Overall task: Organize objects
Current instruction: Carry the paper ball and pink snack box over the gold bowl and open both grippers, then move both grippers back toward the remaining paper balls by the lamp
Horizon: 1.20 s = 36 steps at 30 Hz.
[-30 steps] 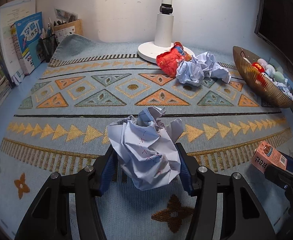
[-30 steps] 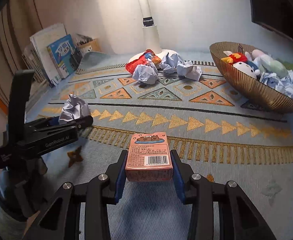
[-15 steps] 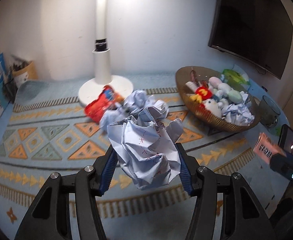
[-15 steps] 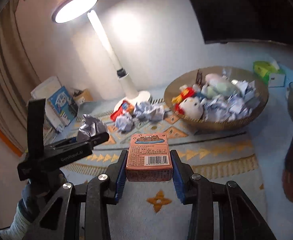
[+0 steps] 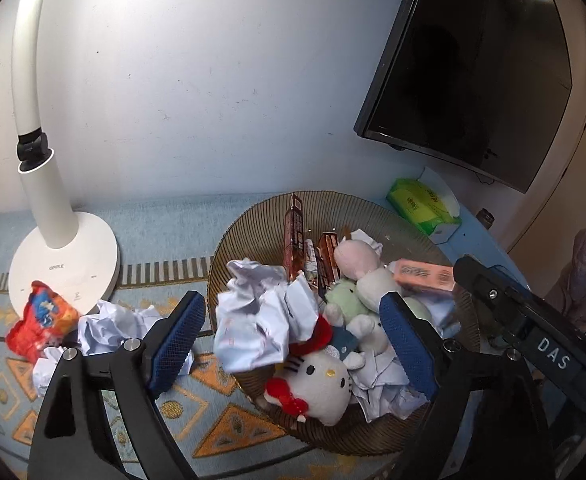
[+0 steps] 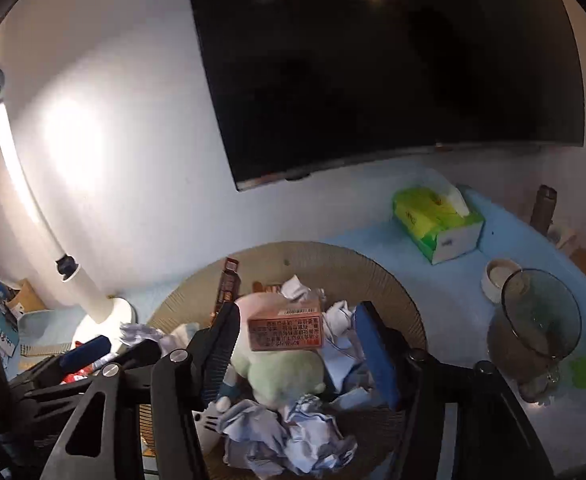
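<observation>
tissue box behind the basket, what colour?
Bright green with a white side panel, the tissue box shows best in the right wrist view, behind the basket.

Right gripper (image 6: 297,344) over the basket (image 6: 393,280), jaws opening.
The pink box (image 6: 285,326) sits free between the pads, above a green plush toy (image 6: 281,372).

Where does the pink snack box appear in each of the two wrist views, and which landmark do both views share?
Left wrist view: the pink snack box is at the right of centre, above the basket's right side, just off the tip of the right gripper.
Right wrist view: it is at the centre, between the opening jaws of the right gripper, above a green plush toy.
Shared landmark: the green tissue box behind the basket.
</observation>
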### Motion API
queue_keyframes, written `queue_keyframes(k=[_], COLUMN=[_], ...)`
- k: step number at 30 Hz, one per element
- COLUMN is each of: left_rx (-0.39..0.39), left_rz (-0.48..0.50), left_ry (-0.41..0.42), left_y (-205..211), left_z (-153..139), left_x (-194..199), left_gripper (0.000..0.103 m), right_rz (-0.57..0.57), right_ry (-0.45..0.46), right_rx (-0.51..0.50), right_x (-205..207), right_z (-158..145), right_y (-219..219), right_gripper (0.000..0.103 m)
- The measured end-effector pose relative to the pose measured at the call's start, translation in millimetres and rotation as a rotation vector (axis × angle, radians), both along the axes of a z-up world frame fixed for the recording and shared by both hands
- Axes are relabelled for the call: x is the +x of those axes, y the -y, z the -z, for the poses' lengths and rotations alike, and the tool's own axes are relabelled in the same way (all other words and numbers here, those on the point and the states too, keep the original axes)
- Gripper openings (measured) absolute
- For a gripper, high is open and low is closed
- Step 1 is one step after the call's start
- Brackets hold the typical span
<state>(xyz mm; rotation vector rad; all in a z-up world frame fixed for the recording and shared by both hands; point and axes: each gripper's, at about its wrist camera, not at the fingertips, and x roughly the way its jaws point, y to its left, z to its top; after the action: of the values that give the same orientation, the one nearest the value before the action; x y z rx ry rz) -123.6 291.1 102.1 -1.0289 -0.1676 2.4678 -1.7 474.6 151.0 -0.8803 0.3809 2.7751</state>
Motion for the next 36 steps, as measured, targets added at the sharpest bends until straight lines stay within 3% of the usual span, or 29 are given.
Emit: queue_keyframes(k=[2,6,10,12,13,15,19,24,28,31,36], left_rx=[0.023,0.016,-0.089,-0.098,-0.092,-0.106,-0.149,-0.165,-0.164,-0.231,-0.27], left_rz=[-0.004,-0.037,-0.106,-0.144,-0.165,-0.229,-0.352,-0.432,-0.425,-0.433,-0.394], left_ry=[-0.004,-0.008,-0.071,-0.063,-0.055,-0.048,-0.01,0.024,0.067,0.051,0.099], left_y=[13.7,51.7,91.4,117.8,131.6,160.5,212.4,255.3,259.2,248.6,241.4], left_z=[-0.5,0.7,1.7,7.5,12.1,22.1,47.4,71.3,85.1,85.7,92.5], left_x=[8.7,32.7,71.4,90.0,98.8,115.5,129.5,132.8,130.4,132.0,126.8], left_gripper=[0.088,0.088,0.088,0.088,0.088,0.096,0.102,0.102,0.102,0.102,0.102], right_rz=[-0.008,-0.043,-0.183,-0.281,-0.32,-0.378,-0.386,-0.365,-0.303,-0.262,-0.249], right_ry=[-0.008,-0.021,0.006,0.026,0.036,0.047,0.015,0.168,0.269,0.296,0.346], right_rx=[-0.059,-0.068,-0.048,-0.02,-0.006,0.009,0.008,-0.071,-0.094,-0.085,0.062], right_x=[12.4,43.7,76.2,92.0,99.1,108.4,114.1,87.2,76.4,71.3,69.0], right_z=[3.7,5.3,10.2,16.1,19.5,28.3,49.0,88.2,116.6,122.6,126.9], right_y=[-8.3,6.6,55.4,89.7,106.3,133.9,167.3,178.0,174.9,171.9,192.1], right_gripper=[0.061,0.065,0.066,0.068,0.071,0.095,0.099,0.099,0.099,0.1,0.103])
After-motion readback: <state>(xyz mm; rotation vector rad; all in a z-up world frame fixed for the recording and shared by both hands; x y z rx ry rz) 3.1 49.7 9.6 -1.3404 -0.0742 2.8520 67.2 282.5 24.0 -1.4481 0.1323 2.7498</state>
